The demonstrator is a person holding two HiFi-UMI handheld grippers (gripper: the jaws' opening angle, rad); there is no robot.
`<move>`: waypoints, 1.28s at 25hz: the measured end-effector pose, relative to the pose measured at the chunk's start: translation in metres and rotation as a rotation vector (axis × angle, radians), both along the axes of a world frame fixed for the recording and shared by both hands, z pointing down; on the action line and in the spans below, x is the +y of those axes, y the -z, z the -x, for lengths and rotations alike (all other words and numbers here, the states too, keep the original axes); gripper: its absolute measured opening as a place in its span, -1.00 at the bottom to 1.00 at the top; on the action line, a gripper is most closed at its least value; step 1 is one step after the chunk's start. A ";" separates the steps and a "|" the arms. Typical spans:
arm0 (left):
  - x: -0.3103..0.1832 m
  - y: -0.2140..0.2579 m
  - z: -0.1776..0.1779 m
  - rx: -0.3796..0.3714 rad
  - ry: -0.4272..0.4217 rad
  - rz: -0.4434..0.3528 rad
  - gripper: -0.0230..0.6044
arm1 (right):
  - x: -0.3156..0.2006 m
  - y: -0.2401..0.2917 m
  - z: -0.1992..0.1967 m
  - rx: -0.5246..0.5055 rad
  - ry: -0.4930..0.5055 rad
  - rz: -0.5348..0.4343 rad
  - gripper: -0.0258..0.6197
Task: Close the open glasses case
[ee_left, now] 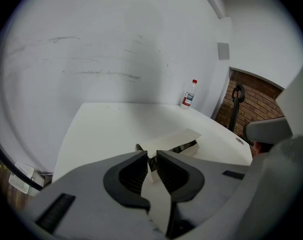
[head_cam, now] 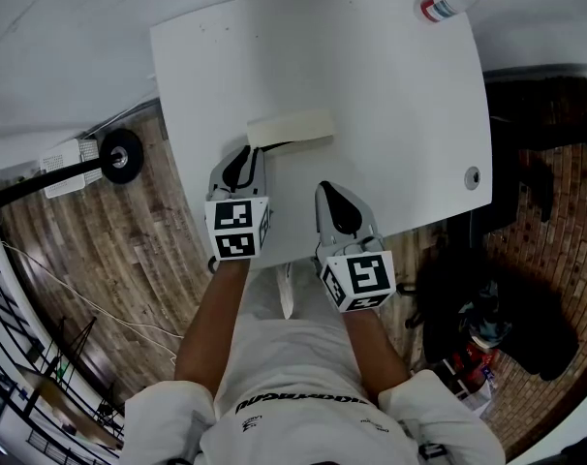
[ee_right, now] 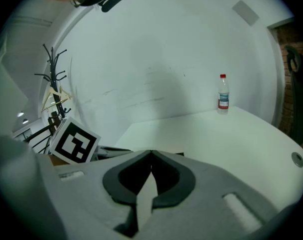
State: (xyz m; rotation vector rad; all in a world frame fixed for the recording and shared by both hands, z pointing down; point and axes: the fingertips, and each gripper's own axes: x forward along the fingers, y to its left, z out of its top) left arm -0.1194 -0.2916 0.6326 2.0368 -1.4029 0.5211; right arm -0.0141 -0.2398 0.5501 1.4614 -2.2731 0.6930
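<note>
A cream glasses case [head_cam: 292, 127] lies open on the white table [head_cam: 381, 76], its lid [ee_left: 175, 137] raised over a dark inside. My left gripper [head_cam: 243, 155] sits at the case's near left end. Its jaws stand a narrow gap apart [ee_left: 151, 160], and the case shows through that gap. I cannot see whether they touch its rim. My right gripper [head_cam: 333, 195] hovers over the table's near edge, right of the case and apart from it. It is shut [ee_right: 151, 155] with nothing in it.
A clear bottle [head_cam: 451, 1] with a red cap stands at the table's far right corner. A round cable grommet [head_cam: 473, 176] sits near the right edge. Dark bags [head_cam: 526, 303] lie on the floor to the right, and a wheeled stand [head_cam: 119, 155] to the left.
</note>
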 end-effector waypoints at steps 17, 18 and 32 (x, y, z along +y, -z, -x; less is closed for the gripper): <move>0.008 -0.006 -0.003 -0.016 0.012 0.010 -0.76 | 0.011 0.001 -0.009 0.010 -0.006 0.010 -0.92; 0.009 -0.006 -0.003 -0.019 0.012 0.011 -0.76 | 0.012 0.002 -0.009 0.008 -0.005 0.010 -0.92; 0.013 -0.012 -0.002 -0.034 0.036 0.019 -0.77 | 0.022 0.005 -0.016 0.011 -0.011 0.009 -0.92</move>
